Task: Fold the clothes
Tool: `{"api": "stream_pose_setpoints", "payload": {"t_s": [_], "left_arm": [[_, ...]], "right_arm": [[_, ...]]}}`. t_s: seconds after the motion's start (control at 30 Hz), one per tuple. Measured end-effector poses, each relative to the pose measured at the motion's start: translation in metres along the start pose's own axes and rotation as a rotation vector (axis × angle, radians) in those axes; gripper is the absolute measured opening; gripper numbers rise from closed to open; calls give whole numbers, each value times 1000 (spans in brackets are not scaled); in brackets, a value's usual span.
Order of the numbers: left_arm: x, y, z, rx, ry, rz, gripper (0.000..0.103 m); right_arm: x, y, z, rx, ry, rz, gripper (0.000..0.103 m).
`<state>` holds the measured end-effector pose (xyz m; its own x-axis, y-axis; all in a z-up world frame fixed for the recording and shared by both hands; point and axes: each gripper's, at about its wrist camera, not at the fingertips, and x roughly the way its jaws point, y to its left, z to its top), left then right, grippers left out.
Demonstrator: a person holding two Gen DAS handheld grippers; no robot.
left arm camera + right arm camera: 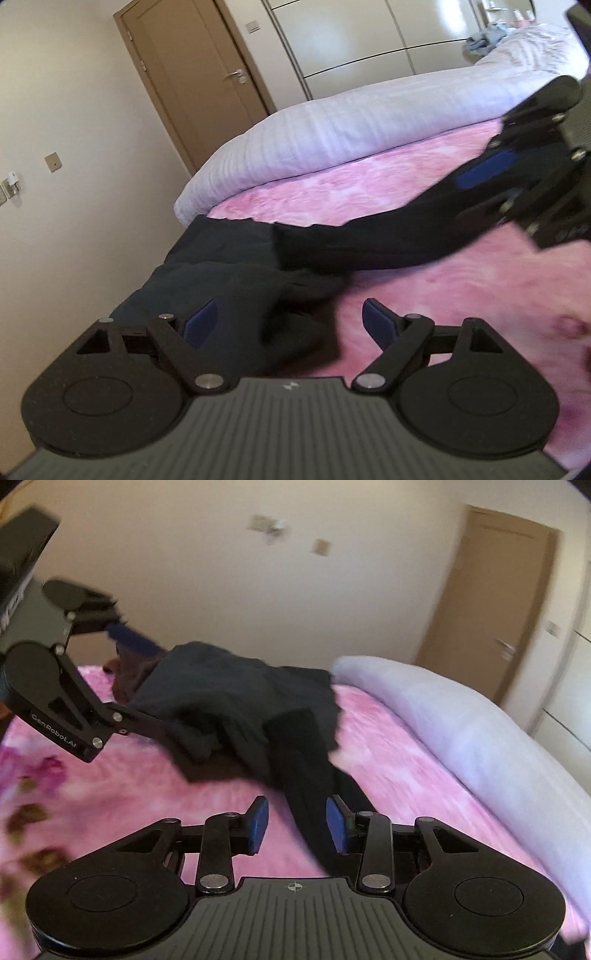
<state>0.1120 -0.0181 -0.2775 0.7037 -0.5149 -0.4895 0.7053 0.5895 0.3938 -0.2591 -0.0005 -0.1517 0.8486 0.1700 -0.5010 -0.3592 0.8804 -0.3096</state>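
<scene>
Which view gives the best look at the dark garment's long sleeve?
The right wrist view: the sleeve runs from the bunched dark garment toward the camera, between the right hand-held gripper pads. The left wrist view shows the sleeve sideways, blurred, its end hidden at the right hand-held gripper.

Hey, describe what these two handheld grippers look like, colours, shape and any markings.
Both the left gripper and right gripper are matte black, with blue pads on their fingers, silver pivot screws, two round discs, and a ribbed grey body bearing a small crosshair mark. White "GenRobot.AI" lettering shows on the left one in the right wrist view. No cables or sleeves are visible.
</scene>
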Motion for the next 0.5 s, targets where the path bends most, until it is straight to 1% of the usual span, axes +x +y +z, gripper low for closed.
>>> {"api": "stream_pose_setpoints", "payload": {"t_s": [0.13,0.27,0.4,0.43,0.5], "left_arm": [[32,10,-9,6,-12,-7,83],[50,9,-18,7,-28,-1,83],[56,7,-26,3,-36,-7,83],[56,5,-27,5,-35,-11,83],[54,1,-28,18,-34,-12,83]], "right_arm": [[78,-2,8,-83,21,37,43],[125,-11,11,-60,39,49,45],[171,-19,14,-34,56,62,45],[171,-21,13,-12,59,66,39],[170,-24,13,28,62,71,16]]}}
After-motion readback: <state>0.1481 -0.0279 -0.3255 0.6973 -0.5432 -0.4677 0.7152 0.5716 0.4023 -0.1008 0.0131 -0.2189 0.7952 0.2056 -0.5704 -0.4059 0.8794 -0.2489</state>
